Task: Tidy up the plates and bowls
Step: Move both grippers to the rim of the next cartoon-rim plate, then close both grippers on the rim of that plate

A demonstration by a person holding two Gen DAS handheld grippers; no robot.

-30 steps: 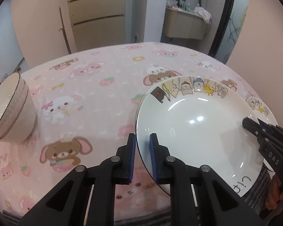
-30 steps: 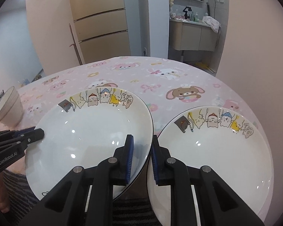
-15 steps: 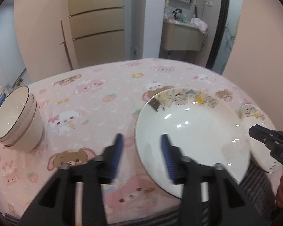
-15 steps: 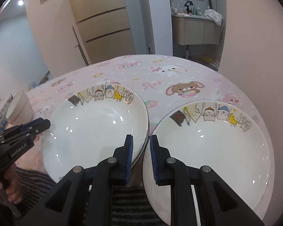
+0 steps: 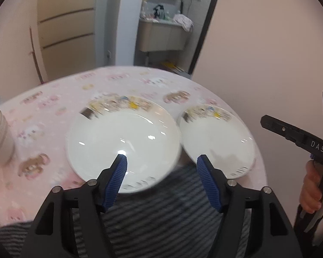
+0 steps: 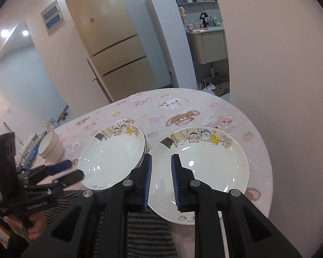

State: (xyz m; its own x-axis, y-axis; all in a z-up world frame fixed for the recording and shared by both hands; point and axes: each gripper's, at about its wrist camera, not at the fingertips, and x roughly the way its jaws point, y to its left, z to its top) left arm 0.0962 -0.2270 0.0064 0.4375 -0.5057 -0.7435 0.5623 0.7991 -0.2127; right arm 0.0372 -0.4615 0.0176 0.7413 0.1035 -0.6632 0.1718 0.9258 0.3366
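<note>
Pink cloth printed with cartoon bears and rabbits covers the round table, and we work outward from its near edge. Closest to us, striped grey clothing fills the space below both tools.

The left gripper hangs over that clothing. Its jaws have just been opening and now stand spread wide, with nothing between the blue pads. The right gripper hangs beside it. Its jaws are drawn close together, leaving only a narrow slit, and they grip nothing. A hand wraps the right tool's handle at the edge of the left wrist view.

Just beyond the fingertips, two white plates sit side by side on the cloth at the table's near edge, close together. Each carries a row of little cartoon figures along its far rim. The left plate shows layered rims on its right side in the right wrist view (so it tops a small stack). The right plate lies flat; we cannot tell whether anything sits under it.

Further left, well apart from the plates, a pale ribbed bowl stands upright near the table's left edge.

Behind the table rises a beige fridge, and through a doorway to its right we see a bathroom vanity with small bottles on top.
</note>
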